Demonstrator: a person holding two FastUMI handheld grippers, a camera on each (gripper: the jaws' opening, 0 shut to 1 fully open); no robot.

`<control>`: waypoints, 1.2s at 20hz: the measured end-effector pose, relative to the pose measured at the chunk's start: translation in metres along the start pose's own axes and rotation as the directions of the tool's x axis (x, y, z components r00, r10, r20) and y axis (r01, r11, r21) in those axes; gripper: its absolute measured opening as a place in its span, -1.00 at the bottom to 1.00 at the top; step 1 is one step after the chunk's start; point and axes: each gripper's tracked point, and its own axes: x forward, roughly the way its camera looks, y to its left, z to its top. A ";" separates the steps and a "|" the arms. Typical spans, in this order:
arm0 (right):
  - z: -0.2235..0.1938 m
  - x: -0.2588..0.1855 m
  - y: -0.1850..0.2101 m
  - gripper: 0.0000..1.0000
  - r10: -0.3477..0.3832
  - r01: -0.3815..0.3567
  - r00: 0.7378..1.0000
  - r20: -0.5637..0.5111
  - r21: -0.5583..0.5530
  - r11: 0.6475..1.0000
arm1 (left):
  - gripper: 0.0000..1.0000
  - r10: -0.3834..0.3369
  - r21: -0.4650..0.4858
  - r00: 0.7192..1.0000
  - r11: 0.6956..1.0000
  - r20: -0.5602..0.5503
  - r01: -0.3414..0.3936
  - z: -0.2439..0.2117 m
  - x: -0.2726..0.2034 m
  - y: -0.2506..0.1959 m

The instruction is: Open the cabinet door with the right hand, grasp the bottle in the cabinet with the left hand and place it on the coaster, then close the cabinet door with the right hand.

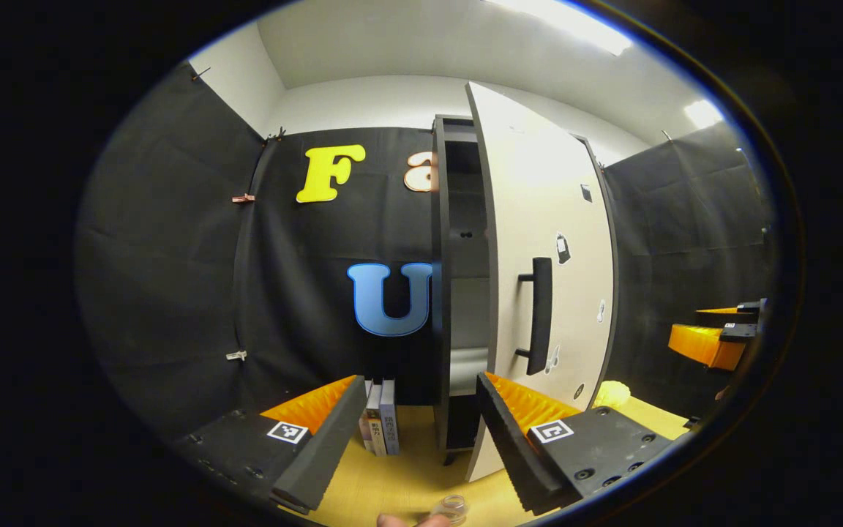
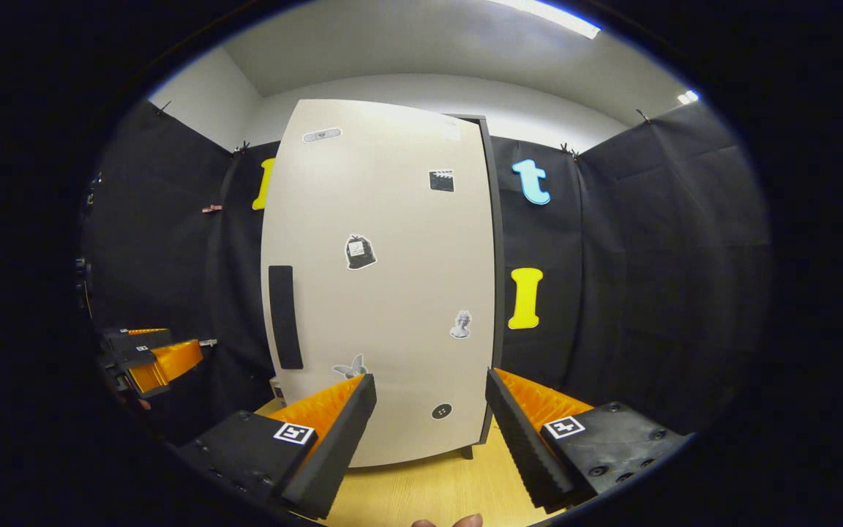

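A tall dark cabinet [image 1: 442, 293] stands on the wooden table with its pale door [image 1: 553, 219] swung partly out, so the dim shelves inside show. The door carries a black bar handle [image 1: 538, 315] and several stickers. My left gripper [image 1: 421, 432] is open, facing the gap, with nothing between its fingers. A clear glass bottle top [image 1: 454, 507] peeks in at the bottom edge, beside a person's fingertip [image 1: 392, 521]. My right gripper [image 2: 429, 432] is open in front of the door [image 2: 392, 278], right of and below the handle [image 2: 285, 316].
A few books [image 1: 381, 424] stand upright left of the cabinet. A pale yellow object [image 1: 612, 395] lies on the table [image 1: 407, 476] to its right. The right gripper [image 1: 714, 337] shows far right, the left gripper [image 2: 147, 359] far left. Black cloth walls surround the booth.
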 end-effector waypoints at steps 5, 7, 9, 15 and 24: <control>-0.004 0.000 -0.011 0.96 -0.032 0.032 0.999 -0.012 -0.001 1.000 | 0.89 0.005 0.011 1.000 1.000 -0.003 -0.005 -0.002 0.000 -0.003; -0.002 -0.001 -0.012 0.95 -0.036 0.036 0.999 -0.011 0.000 0.999 | 0.90 0.004 0.012 1.000 1.000 -0.008 -0.004 -0.003 0.001 -0.004; -0.003 -0.001 -0.012 0.95 -0.036 0.036 0.999 -0.011 -0.003 0.999 | 0.90 0.006 0.014 1.000 1.000 -0.010 -0.005 -0.003 0.001 -0.005; -0.002 -0.001 -0.011 0.95 -0.034 0.034 0.999 -0.014 -0.006 0.999 | 0.90 0.010 0.010 1.000 1.000 -0.012 -0.010 -0.004 0.002 -0.005; -0.004 -0.003 -0.012 0.95 -0.034 0.033 0.999 -0.021 -0.006 0.999 | 0.89 0.002 0.008 1.000 1.000 -0.014 -0.001 -0.005 0.002 -0.009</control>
